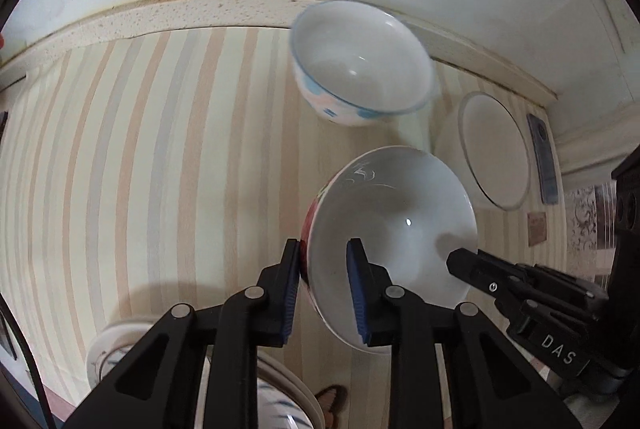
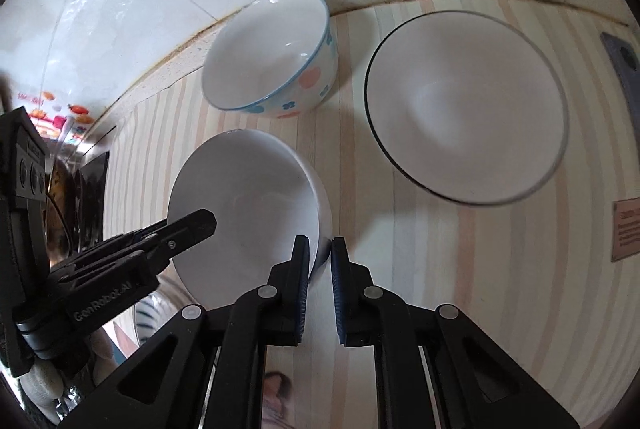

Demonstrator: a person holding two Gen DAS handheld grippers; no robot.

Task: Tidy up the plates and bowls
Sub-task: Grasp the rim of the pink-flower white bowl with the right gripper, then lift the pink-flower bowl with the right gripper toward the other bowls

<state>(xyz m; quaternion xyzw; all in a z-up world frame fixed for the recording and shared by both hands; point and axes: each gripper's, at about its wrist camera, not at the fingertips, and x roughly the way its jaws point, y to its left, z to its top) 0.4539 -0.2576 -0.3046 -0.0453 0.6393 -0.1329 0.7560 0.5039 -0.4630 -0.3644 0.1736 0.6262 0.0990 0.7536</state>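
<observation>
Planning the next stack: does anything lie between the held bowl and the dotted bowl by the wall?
Nothing visible does. Only bare striped mat separates the white bowl from the dotted bowl.

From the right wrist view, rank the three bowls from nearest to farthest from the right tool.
1. Plain white bowl, its rim between the right tool fingers, left.
2. Black-rimmed bowl, upper right.
3. Flowered blue-rimmed bowl, by the back ledge; close to second.
</observation>
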